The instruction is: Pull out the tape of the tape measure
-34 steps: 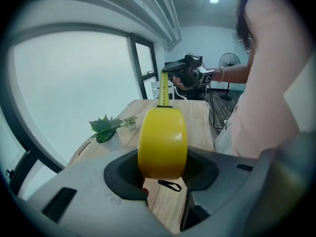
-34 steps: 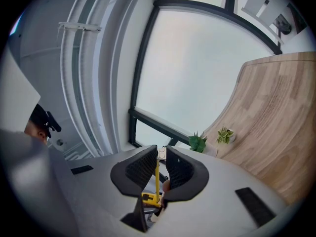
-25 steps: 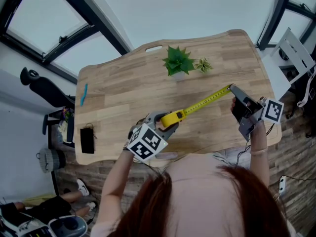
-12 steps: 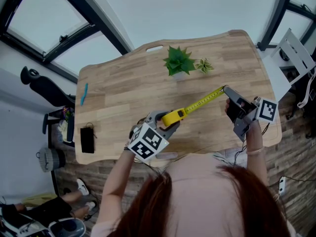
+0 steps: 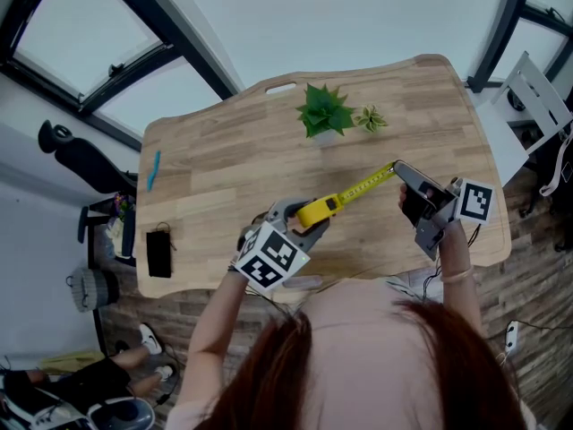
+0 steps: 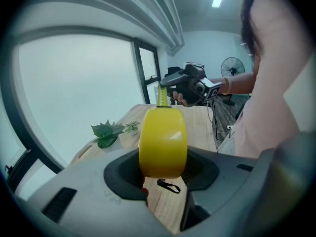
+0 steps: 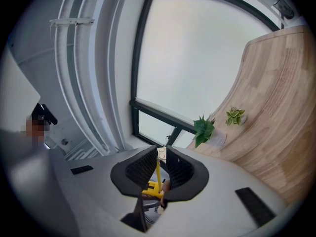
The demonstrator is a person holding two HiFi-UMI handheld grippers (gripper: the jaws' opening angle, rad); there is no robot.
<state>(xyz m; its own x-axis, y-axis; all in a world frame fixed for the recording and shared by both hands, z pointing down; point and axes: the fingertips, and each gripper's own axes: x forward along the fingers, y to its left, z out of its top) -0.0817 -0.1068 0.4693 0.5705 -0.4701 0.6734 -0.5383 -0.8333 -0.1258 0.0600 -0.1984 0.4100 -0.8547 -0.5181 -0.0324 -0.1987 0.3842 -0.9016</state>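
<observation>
Head view: we record a wooden surface with a green plant and a smaller plant just beside it at the far side. A blue stick-shaped item lies at the left, and a black item sits by the near left edge. Over the near middle, the left gripper carries the yellow tape measure. Its tape runs right and slightly far to the right gripper. Left gripper view: we note the fingers clamped on either side of the tape measure's case, held clear above the surface, with the tape leading away to the right gripper beyond. Right gripper view: we note the fingers pressed together on the tape's pale end tab. The yellow strip runs back between them to the case, with both plants on the surface at the right.
</observation>
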